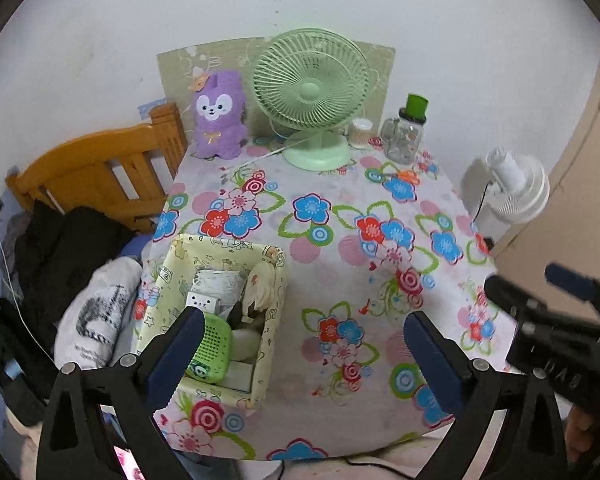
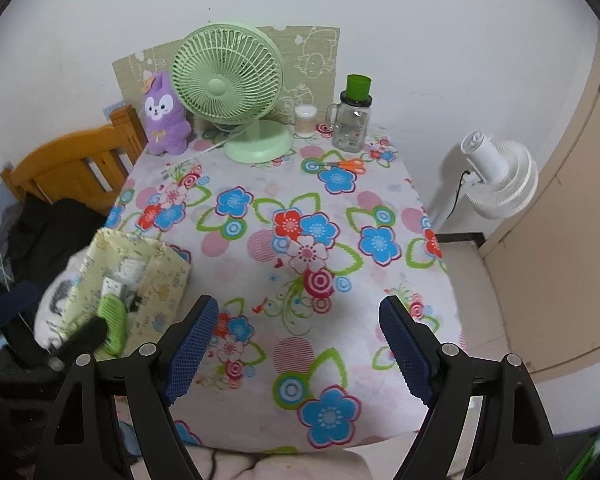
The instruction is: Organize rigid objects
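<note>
A pale yellow fabric storage box [image 1: 268, 344] sits at the near left corner of the flowered table [image 1: 340, 240]. It holds a green perforated case [image 1: 214, 344], a white box with a face [image 1: 204, 301] and other small items. My left gripper [image 1: 304, 356] is open and empty, its left finger over the box's near side. My right gripper [image 2: 300, 348] is open and empty above the table's front edge; it also shows in the left wrist view [image 1: 560, 320]. The box shows blurred in the right wrist view [image 2: 148, 276]. Orange-handled scissors [image 2: 346, 165] lie near the back right.
At the back stand a purple plush toy [image 1: 219, 116], a green desk fan [image 1: 312, 92], a cotton swab tub [image 1: 360, 133] and a clear jar with a green lid [image 1: 406, 132]. A wooden bed headboard [image 1: 100, 168] is at left, a white floor fan [image 2: 496, 176] at right.
</note>
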A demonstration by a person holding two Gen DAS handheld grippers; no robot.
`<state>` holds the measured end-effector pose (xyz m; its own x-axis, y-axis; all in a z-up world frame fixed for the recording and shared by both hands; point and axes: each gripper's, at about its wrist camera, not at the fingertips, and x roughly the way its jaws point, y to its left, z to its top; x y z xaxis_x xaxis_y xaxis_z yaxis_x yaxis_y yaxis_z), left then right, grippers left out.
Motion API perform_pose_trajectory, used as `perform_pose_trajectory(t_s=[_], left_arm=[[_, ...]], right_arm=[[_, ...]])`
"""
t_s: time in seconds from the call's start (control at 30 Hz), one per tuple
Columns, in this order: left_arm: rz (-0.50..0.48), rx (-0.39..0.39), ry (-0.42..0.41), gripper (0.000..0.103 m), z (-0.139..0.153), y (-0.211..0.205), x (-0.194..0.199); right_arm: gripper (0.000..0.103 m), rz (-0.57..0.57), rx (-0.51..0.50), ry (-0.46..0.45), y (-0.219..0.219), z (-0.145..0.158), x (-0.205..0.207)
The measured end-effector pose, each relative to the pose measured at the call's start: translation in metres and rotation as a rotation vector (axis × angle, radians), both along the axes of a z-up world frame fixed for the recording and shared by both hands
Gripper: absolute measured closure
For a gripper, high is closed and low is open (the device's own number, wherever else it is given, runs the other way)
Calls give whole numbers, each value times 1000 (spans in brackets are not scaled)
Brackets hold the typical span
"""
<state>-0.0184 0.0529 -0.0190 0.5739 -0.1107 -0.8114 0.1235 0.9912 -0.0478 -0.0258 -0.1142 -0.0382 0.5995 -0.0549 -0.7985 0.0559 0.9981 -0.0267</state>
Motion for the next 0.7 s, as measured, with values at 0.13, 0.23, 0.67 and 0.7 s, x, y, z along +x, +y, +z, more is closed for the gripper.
perform_pose_trajectory(t_s=[0.13,0.23,0.67,0.7], left_arm=[[17,-11,-18,1,5,0,-2],[22,-24,-22,0,7,0,-5],[41,-12,-53,0,15,-5,-12],[37,-10,-50,0,15,-5,-13]], right_arm=[[18,7,-2,-7,-1,2,-2],[18,7,-2,-24,-3,6,-5],[18,23,9,-76,-6,18,-11],[18,25,13,-76,-6,18,-11]])
